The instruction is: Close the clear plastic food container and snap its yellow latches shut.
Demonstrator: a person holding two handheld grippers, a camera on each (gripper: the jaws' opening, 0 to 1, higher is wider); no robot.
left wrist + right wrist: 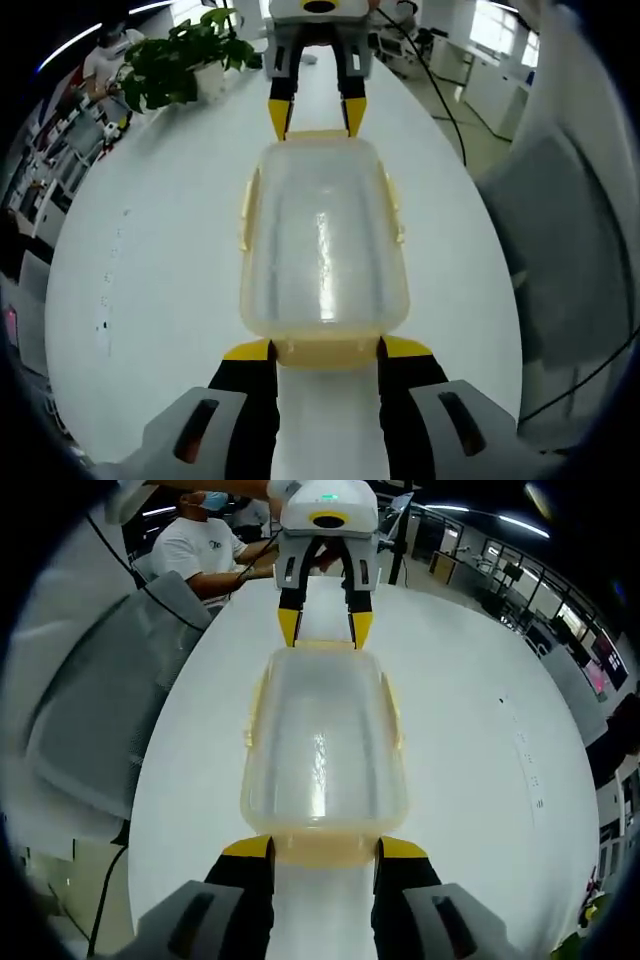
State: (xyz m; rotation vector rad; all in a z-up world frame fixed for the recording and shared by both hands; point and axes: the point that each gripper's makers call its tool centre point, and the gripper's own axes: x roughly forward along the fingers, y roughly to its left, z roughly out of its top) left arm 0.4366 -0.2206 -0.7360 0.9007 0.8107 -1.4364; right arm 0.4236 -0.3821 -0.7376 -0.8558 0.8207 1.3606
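Container lies between both grippers — left gripper and right gripper spread at its end latches.

Each tool has black jaws with yellow tips on a light grey body: left tool, right tool (a dark slot in each shoulder).

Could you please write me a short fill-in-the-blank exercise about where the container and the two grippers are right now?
1. The clear plastic food container rests on a ____ table.
2. The latches along the container's sides are ____ in colour.
3. The left gripper and the right gripper stand at ____ ends of the container.
4. In the left gripper view, a potted ____ stands at the table's far end.

Missing words: white; yellow; opposite; plant
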